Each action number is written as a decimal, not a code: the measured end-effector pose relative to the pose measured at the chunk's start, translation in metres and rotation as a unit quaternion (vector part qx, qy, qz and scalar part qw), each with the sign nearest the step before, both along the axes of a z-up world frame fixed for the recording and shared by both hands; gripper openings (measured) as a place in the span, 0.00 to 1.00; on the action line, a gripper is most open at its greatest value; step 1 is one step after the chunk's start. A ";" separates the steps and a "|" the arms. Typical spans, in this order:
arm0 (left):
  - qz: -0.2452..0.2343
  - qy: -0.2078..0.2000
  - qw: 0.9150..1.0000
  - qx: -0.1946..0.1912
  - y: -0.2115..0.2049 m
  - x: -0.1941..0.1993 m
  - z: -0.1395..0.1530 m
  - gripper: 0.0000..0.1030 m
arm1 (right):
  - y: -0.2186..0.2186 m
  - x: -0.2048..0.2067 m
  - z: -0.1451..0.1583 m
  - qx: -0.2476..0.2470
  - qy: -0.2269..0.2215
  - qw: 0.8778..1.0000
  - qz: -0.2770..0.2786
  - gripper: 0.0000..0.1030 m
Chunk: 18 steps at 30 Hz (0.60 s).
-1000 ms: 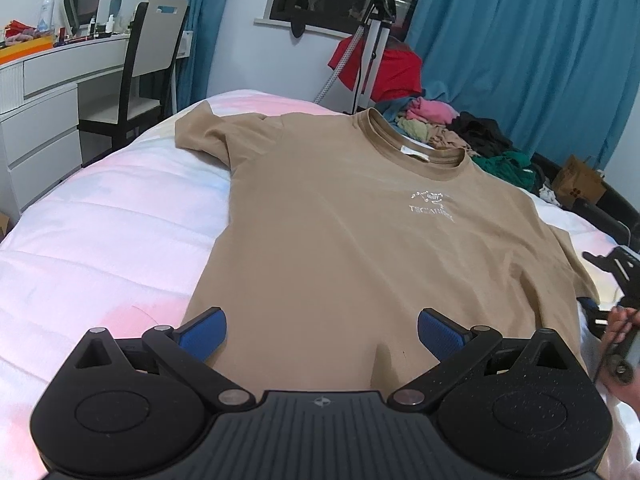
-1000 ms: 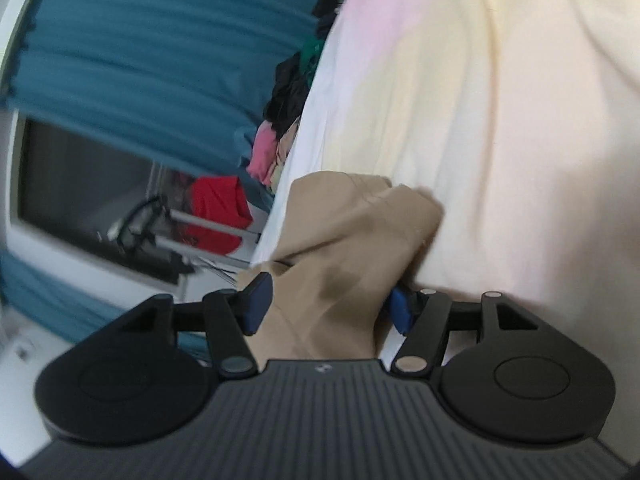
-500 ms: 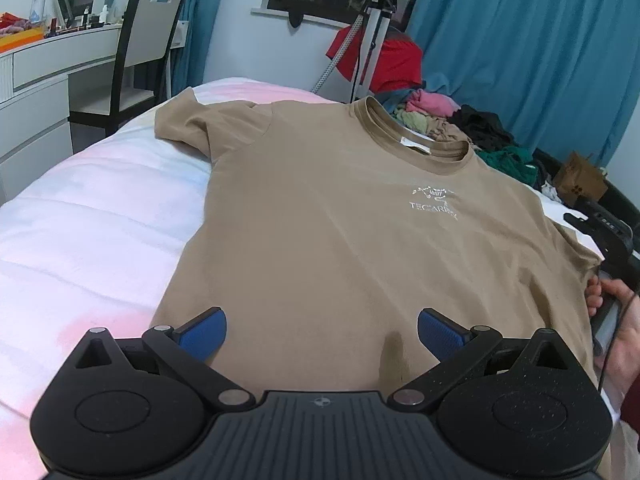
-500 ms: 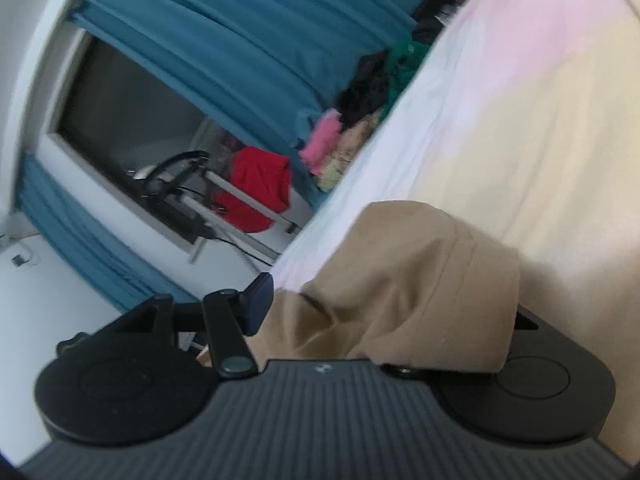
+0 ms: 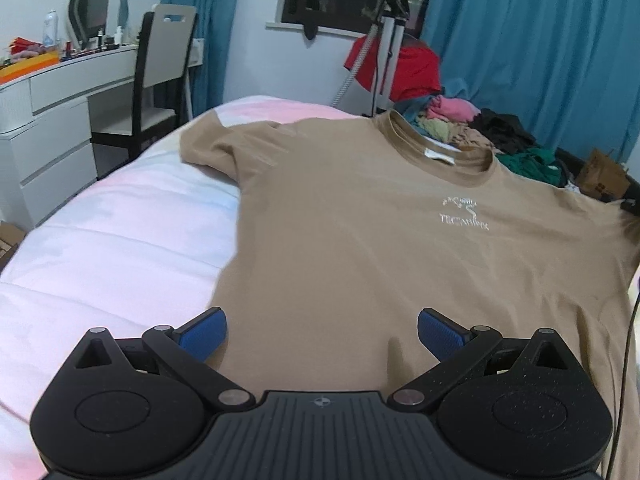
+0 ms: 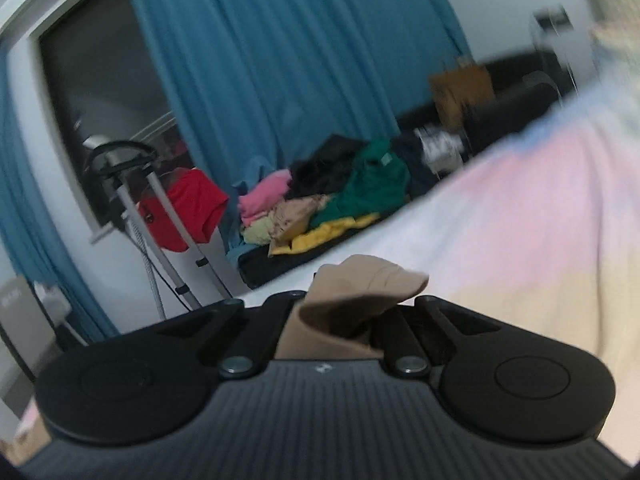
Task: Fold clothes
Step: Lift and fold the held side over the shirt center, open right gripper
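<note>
A tan T-shirt [image 5: 360, 240] with a small white chest logo lies face up and flat on the pastel bed cover [image 5: 120, 248], collar toward the far end. My left gripper [image 5: 322, 330] hovers open over the shirt's bottom hem, blue pads wide apart with nothing between them. In the right wrist view my right gripper [image 6: 340, 320] is shut on a bunched edge of the tan T-shirt [image 6: 360, 284], which sticks up from between the jaws, lifted off the bed. The shirt's right sleeve runs out of the left wrist view at the right edge.
A pile of loose clothes [image 5: 480, 128] lies past the far end of the bed; it shows again as clothes [image 6: 320, 204] in the right wrist view. A garment steamer stand [image 5: 384, 40] with a red garment, teal curtains, a white dresser [image 5: 52, 128], a chair [image 5: 160, 80].
My right gripper closed on the shirt's edge, rose and rolled toward level, lifting the cloth. The left gripper stayed open over the hem. The person's hand left the left wrist view.
</note>
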State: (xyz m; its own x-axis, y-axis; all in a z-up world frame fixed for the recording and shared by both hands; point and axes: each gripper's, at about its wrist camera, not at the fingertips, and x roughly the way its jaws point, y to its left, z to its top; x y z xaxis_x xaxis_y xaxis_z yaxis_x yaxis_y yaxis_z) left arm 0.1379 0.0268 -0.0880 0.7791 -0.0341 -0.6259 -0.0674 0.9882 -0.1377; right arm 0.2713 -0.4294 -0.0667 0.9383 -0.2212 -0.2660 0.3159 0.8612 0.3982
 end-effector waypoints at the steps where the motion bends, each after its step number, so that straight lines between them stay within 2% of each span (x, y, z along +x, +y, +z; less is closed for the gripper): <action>1: 0.002 -0.003 1.000 0.000 0.003 -0.001 0.003 1.00 | 0.008 0.004 0.011 -0.015 0.000 1.000 0.004 0.04; 5: 0.015 -0.016 1.000 0.017 0.011 -0.004 0.015 1.00 | 0.055 0.010 0.052 -0.070 -0.010 0.997 0.019 0.04; 9: 0.021 -0.022 0.999 0.027 0.026 -0.003 0.025 1.00 | 0.117 0.017 0.072 -0.115 -0.022 0.992 0.051 0.04; 14: 0.049 -0.034 0.998 0.011 0.059 0.000 0.031 1.00 | 0.204 0.045 0.065 -0.170 0.002 0.979 0.112 0.04; 18: 0.075 -0.029 0.997 -0.005 0.080 0.012 0.022 1.00 | 0.266 0.069 0.032 -0.220 0.044 0.962 0.154 0.05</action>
